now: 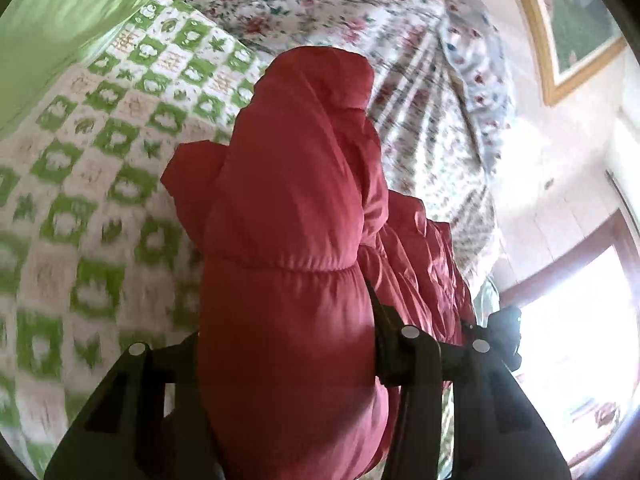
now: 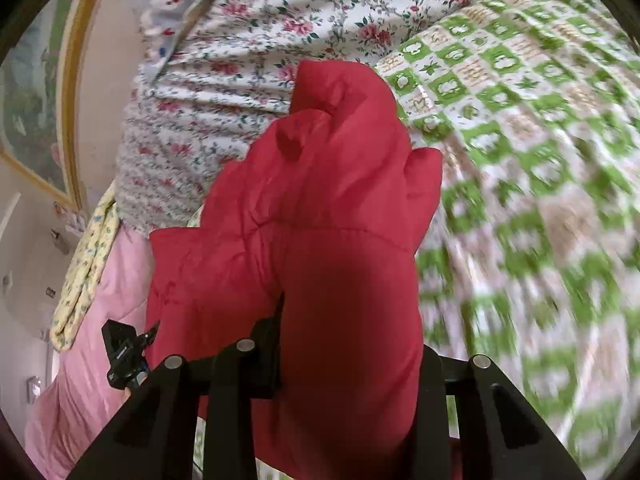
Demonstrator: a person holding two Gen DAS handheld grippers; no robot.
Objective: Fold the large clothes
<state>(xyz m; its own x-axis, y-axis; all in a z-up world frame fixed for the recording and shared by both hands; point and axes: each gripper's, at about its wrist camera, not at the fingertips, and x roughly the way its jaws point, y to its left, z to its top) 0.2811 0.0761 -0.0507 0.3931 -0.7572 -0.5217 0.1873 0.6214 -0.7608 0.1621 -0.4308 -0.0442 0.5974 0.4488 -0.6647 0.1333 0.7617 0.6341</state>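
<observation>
Left wrist view, from left to right: green cloth (image 1: 60,28) filling the upper left of the frame, green-checked bed cover (image 1: 92,184) spreading below it, red puffer jacket (image 1: 288,208) hanging up the centre. Left tool (image 1: 288,356) clenching a thick padded fold of that jacket at the bottom centre, fabric bulging between the two fingers. Right tool (image 1: 500,332) just showing at the lower right, beside the jacket's far folds. Floral sheet (image 1: 360,20) and a floral pillow (image 1: 476,80) lying toward the upper right, framed picture (image 1: 568,20) hanging in the far upper right corner, bright window (image 1: 580,320) glaring at the lower right.

Right wrist view, again left to right: pink quilt (image 2: 96,304) bunching at the lower left, then the right tool gripping another padded fold at the bottom centre, checked cover blurring off to the right.

Judging the step: carrying the jacket lifted above the bed, both tools grasping it, probably before laying it flat or doubling it over. Next move likely calling for lowering onto the checked cover with even tension, keeping both grips level. Possibly standing in the way: pillow, green cloth and pink quilt crowding the bed's edges; bulky filling slipping or springing open.
</observation>
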